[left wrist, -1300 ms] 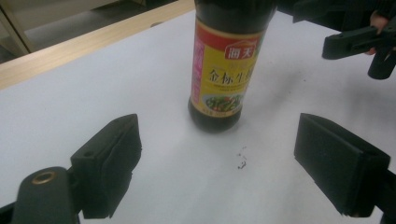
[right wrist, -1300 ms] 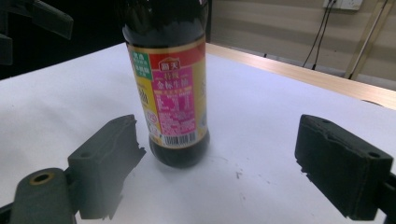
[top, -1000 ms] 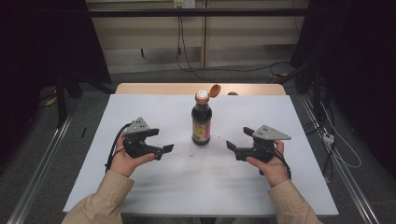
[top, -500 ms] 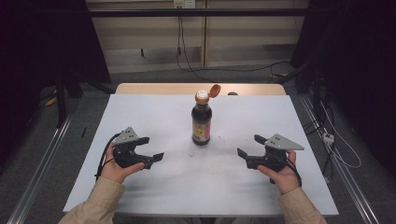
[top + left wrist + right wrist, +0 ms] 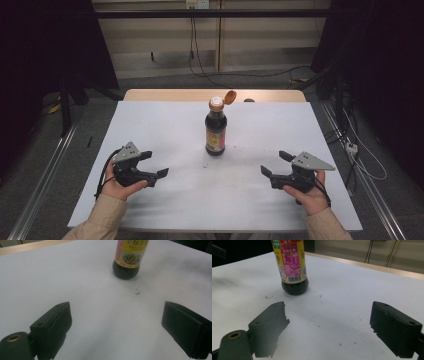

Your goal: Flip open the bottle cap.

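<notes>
While both hands rest low on the table (image 5: 165,125):
bottle (image 5: 216,130): upright mid-table, orange cap flipped open
left gripper (image 5: 155,164): jaws apart, empty
right gripper (image 5: 273,164): jaws apart, empty
path: 1 dark speck (image 5: 137,292) near the bottle

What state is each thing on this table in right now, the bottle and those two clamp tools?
Soy sauce bottle: upright, flip cap open, dark liquid inside.
Left hand-held gripper: jaws open, holding nothing, apart from the bottle.
Right hand-held gripper: jaws open, holding nothing, apart from the bottle.
</notes>
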